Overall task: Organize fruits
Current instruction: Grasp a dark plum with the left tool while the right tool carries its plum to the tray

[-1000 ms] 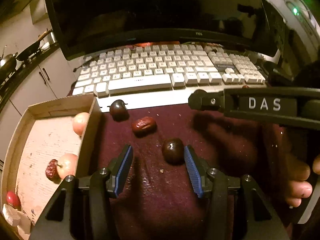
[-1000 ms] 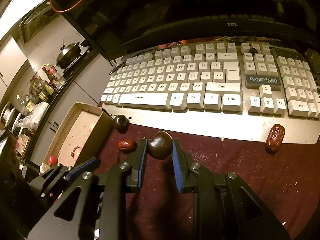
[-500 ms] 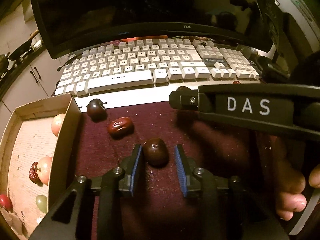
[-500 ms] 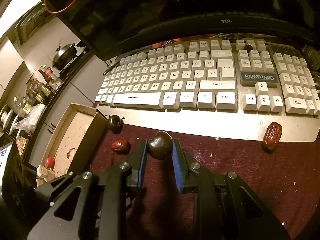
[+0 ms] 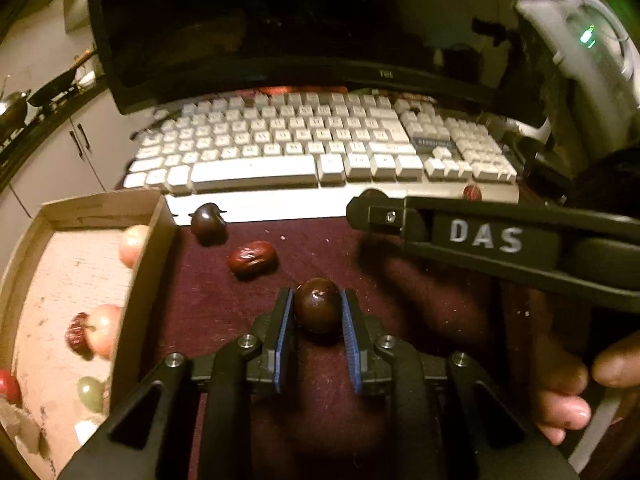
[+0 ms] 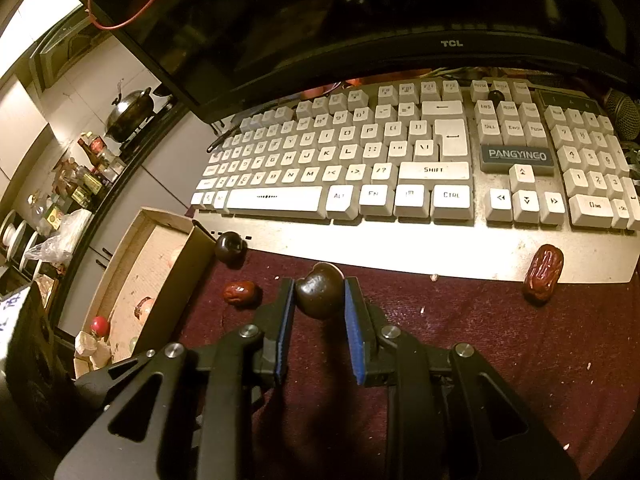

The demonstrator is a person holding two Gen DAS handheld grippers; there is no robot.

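My left gripper [image 5: 317,307] is shut on a dark round fruit [image 5: 317,304] low over the maroon mat. My right gripper [image 6: 319,294] is shut on another dark round fruit [image 6: 320,294], held above the mat; its body [image 5: 496,240] crosses the left wrist view. A cardboard tray [image 5: 156,236] at the left holds several small fruits. On the mat lie a red date [image 5: 252,258] and a dark fruit [image 5: 208,222] near the tray. Another red date [image 6: 543,272] lies by the keyboard's right front edge.
A white keyboard [image 6: 360,168] spans the back of the mat, under a black TCL monitor [image 6: 400,20]. The tray wall [image 6: 176,284] stands left of the mat. Kitchen shelves with pots and bottles lie far left.
My left gripper has closed from wide open onto the dark fruit on the mat. My right gripper has kept its fruit and barely moved.
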